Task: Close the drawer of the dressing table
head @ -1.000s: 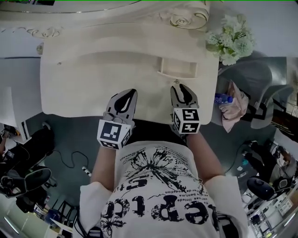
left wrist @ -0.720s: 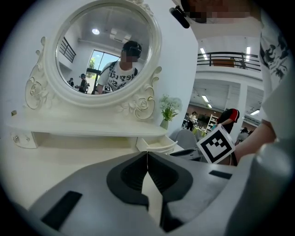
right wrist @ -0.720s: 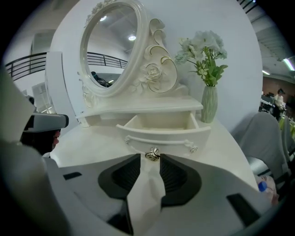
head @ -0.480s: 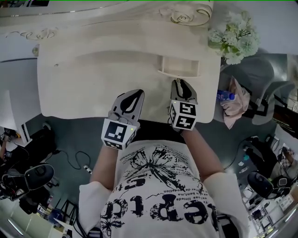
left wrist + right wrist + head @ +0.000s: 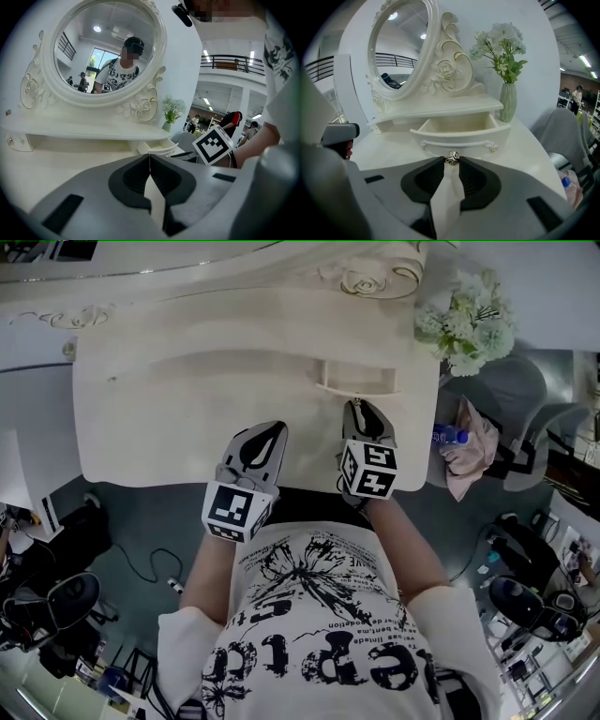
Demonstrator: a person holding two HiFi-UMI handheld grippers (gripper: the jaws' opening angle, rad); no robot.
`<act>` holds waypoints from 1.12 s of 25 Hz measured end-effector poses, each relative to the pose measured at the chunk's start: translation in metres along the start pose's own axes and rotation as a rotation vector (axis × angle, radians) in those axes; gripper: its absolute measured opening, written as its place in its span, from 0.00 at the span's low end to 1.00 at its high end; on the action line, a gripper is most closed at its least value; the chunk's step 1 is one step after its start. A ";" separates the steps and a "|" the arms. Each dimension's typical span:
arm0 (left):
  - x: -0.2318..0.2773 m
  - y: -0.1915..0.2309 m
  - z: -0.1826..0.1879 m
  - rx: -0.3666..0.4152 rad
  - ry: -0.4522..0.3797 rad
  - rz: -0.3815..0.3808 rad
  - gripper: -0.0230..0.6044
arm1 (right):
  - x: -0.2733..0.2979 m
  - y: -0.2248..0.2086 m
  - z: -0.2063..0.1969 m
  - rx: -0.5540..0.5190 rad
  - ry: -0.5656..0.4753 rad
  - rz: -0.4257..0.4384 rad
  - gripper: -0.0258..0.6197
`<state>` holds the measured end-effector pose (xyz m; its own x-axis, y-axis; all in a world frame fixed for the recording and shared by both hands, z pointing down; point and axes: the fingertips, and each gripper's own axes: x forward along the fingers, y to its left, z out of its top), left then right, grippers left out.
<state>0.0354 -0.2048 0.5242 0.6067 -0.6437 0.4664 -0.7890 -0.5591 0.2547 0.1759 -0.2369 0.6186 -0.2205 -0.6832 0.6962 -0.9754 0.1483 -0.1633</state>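
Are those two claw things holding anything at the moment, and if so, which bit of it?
The right gripper, its jaws just closing, pinches the small metal knob on the front of the open drawer. The left gripper is shut and holds nothing.

We find the dressing table (image 5: 187, 418) bathed in bright, even overhead light, its pale top nearly washed out, while the floor (image 5: 141, 521) below it lies dim. Ceiling lamps glint in the mirror (image 5: 89, 51) above the table. Both gripper views bow strongly toward black, vignetted corners, and their nearest foreground is soft.
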 end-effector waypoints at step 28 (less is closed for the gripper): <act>0.000 0.040 0.032 -0.005 -0.022 0.095 0.07 | 0.049 -0.014 0.054 0.006 0.015 0.013 0.21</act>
<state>0.0067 -0.2437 0.5076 0.5308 -0.7055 0.4696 -0.8437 -0.4921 0.2144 0.1791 -0.3114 0.6171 -0.2335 -0.6702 0.7045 -0.9723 0.1526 -0.1771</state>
